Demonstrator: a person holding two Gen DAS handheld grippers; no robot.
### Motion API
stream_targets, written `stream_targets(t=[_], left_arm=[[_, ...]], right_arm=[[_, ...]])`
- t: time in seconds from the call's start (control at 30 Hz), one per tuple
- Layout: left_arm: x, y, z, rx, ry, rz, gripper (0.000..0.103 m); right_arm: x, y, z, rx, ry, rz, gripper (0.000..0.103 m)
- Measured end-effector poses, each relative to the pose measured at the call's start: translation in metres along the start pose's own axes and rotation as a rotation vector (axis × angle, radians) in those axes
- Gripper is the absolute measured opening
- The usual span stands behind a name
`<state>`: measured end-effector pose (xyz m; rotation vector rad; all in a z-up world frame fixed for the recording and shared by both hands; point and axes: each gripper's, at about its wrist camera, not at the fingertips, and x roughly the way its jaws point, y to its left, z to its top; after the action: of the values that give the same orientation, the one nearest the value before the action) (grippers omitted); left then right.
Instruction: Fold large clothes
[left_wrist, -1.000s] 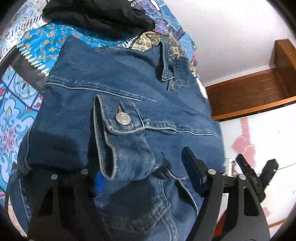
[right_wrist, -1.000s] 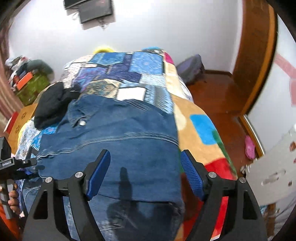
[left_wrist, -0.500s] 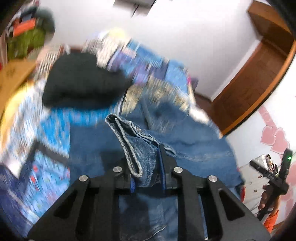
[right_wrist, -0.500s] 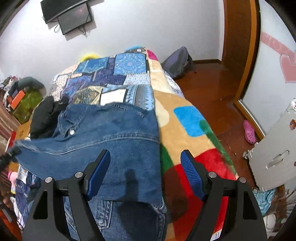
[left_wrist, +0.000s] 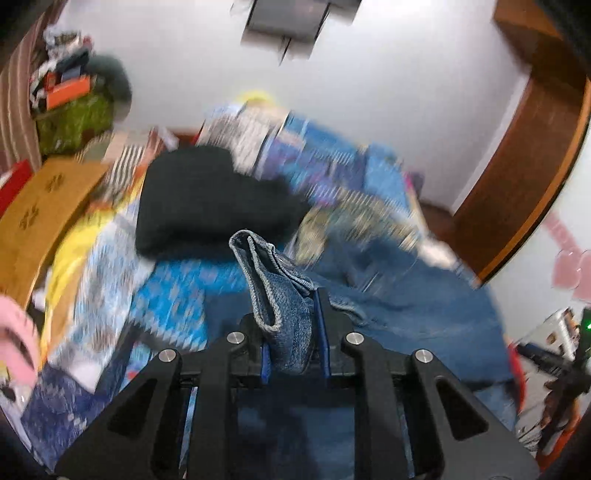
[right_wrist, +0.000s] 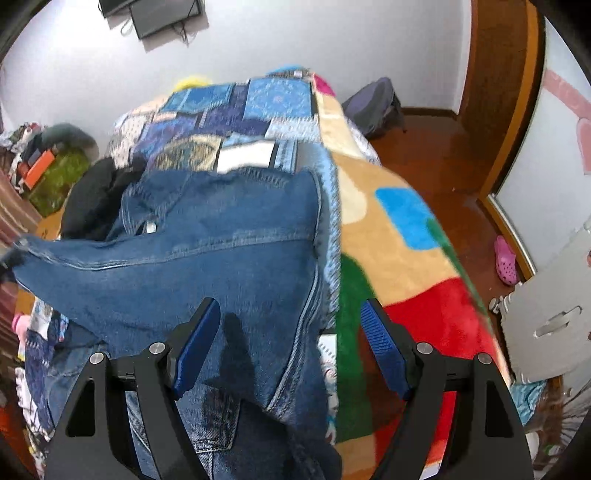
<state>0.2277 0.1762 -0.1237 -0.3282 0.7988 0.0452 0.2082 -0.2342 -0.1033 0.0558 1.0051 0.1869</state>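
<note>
A blue denim jacket (right_wrist: 221, 266) lies on a patchwork bed cover (right_wrist: 258, 110). My left gripper (left_wrist: 291, 332) is shut on a bunched fold of the denim jacket (left_wrist: 273, 284) and holds it up above the bed. In the right wrist view that lifted part stretches out to the left edge. My right gripper (right_wrist: 288, 347) is open and empty, hovering over the near right part of the jacket, its blue pads (right_wrist: 195, 343) wide apart.
A black garment (left_wrist: 207, 199) lies on the bed beyond the jacket. A bright fleece blanket (right_wrist: 399, 258) covers the bed's right side. Wooden floor, a grey backpack (right_wrist: 373, 103) and a pink shoe (right_wrist: 504, 260) are to the right. Clutter is at the far left.
My left gripper has shut on a fold of the jacket and lifted it up and away from the bed. The right gripper stays open and has drifted slightly.
</note>
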Motion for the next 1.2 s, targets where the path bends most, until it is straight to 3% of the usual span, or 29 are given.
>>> stream_targets(t=[0.2, 0.37, 0.43, 0.6, 0.87, 1.2], left_arm=[[0.055, 0.024, -0.054, 0.002, 0.221, 0.037, 0.026], [0.075, 0.029, -0.082, 0.023, 0.301, 0.13, 0.061], [0.075, 0.033, -0.082, 0.009, 0.302, 0.134, 0.065], [0.07, 0.042, -0.071, -0.026, 0.326, 0.104, 0.065], [0.06, 0.074, -0.026, -0.106, 0.243, 0.143, 0.065], [0.103, 0.107, -0.011, -0.23, 0.294, 0.063, 0.065]], right_arm=[[0.01, 0.0, -0.01, 0.008, 0.047, 0.015, 0.076], [0.01, -0.007, -0.011, 0.044, 0.065, 0.049, 0.076], [0.013, -0.008, -0.008, 0.057, 0.076, 0.065, 0.076], [0.012, -0.013, -0.001, 0.087, 0.077, 0.098, 0.076], [0.007, -0.034, 0.03, 0.175, 0.016, 0.116, 0.076], [0.045, -0.058, 0.06, 0.302, 0.045, 0.189, 0.076]])
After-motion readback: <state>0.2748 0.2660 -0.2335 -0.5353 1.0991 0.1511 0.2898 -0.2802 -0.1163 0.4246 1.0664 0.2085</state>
